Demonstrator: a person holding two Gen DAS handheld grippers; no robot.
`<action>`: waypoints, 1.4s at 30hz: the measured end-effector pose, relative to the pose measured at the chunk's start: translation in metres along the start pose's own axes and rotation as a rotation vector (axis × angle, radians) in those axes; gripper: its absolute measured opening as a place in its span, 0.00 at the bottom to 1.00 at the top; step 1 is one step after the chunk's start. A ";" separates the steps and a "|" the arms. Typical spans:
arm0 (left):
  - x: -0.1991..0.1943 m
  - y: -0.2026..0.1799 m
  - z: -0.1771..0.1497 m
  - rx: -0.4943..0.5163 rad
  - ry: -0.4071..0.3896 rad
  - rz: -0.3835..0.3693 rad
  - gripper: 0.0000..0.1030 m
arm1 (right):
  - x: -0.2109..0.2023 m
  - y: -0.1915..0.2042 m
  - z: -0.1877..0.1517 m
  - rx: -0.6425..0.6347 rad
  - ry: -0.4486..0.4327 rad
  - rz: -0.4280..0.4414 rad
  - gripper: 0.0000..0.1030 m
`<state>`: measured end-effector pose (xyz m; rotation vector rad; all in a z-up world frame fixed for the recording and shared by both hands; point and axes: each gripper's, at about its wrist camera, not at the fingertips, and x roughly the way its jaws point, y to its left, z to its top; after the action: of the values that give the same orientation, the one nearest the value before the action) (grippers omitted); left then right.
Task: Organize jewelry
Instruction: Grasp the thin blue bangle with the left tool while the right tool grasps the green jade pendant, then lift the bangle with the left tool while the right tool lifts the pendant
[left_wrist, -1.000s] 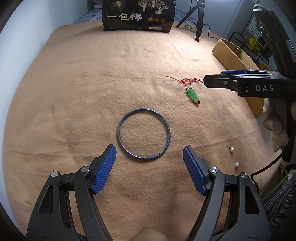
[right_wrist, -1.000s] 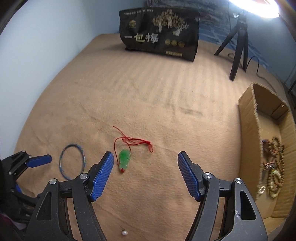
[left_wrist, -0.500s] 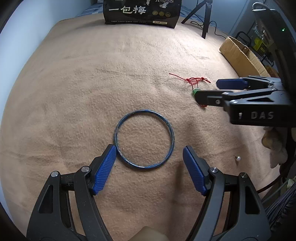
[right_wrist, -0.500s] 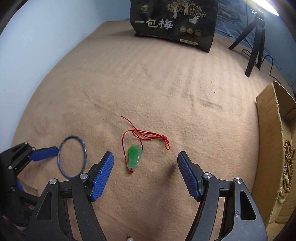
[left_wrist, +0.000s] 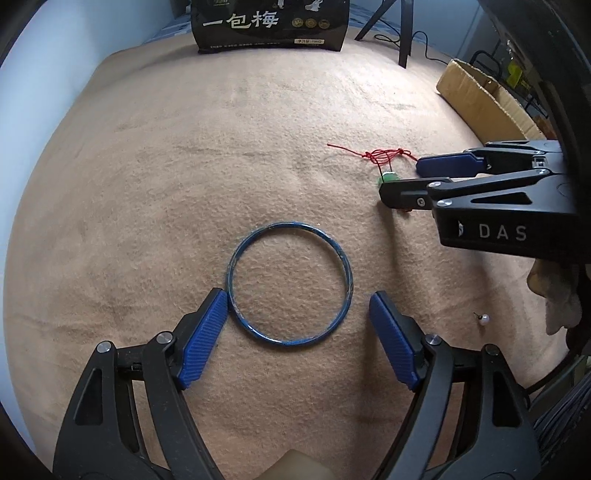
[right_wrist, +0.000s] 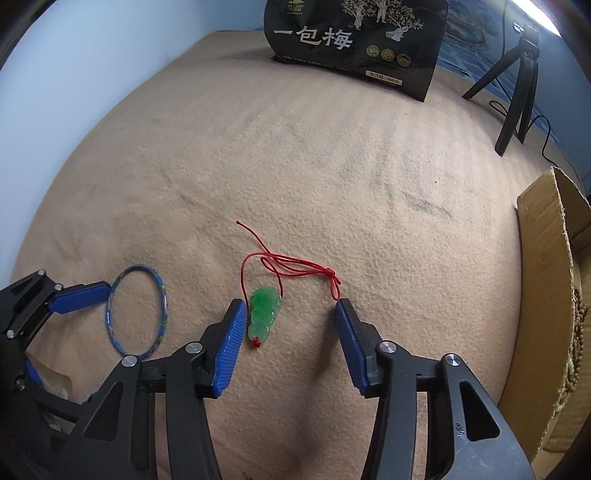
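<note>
A blue bangle (left_wrist: 289, 284) lies flat on the tan blanket. My left gripper (left_wrist: 297, 301) is open, its blue pads on either side of the bangle's near half, the left pad touching its rim. A green jade pendant (right_wrist: 263, 313) on a red cord (right_wrist: 291, 267) lies on the blanket. My right gripper (right_wrist: 290, 308) is open low over it, the pendant just inside the left pad. In the left wrist view the right gripper (left_wrist: 400, 177) hides most of the pendant (left_wrist: 387, 178). The bangle also shows in the right wrist view (right_wrist: 136, 312).
A cardboard box (right_wrist: 550, 295) with beaded jewelry stands at the right edge; it also shows in the left wrist view (left_wrist: 480, 99). A black snack bag (right_wrist: 354, 40) and a tripod (right_wrist: 517, 96) stand at the back. A pearl earring (left_wrist: 483, 318) lies at the right.
Both grippers moved forward and lower. The left now brackets the bangle's near half. The right has come down around the pendant, which sat well ahead of it before.
</note>
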<state>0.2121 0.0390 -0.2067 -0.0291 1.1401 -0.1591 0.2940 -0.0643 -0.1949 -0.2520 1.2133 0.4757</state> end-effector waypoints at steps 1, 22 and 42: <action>0.000 0.001 0.000 -0.002 0.000 -0.002 0.79 | 0.000 -0.001 0.000 0.002 0.000 0.001 0.45; -0.019 0.018 0.006 -0.078 -0.082 0.010 0.70 | -0.020 0.006 -0.006 -0.036 -0.038 -0.027 0.13; -0.097 -0.040 0.034 -0.008 -0.289 -0.083 0.70 | -0.148 -0.027 -0.019 0.007 -0.289 -0.019 0.13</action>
<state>0.1989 0.0115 -0.1005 -0.1038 0.8517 -0.2168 0.2517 -0.1282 -0.0645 -0.1815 0.9297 0.4734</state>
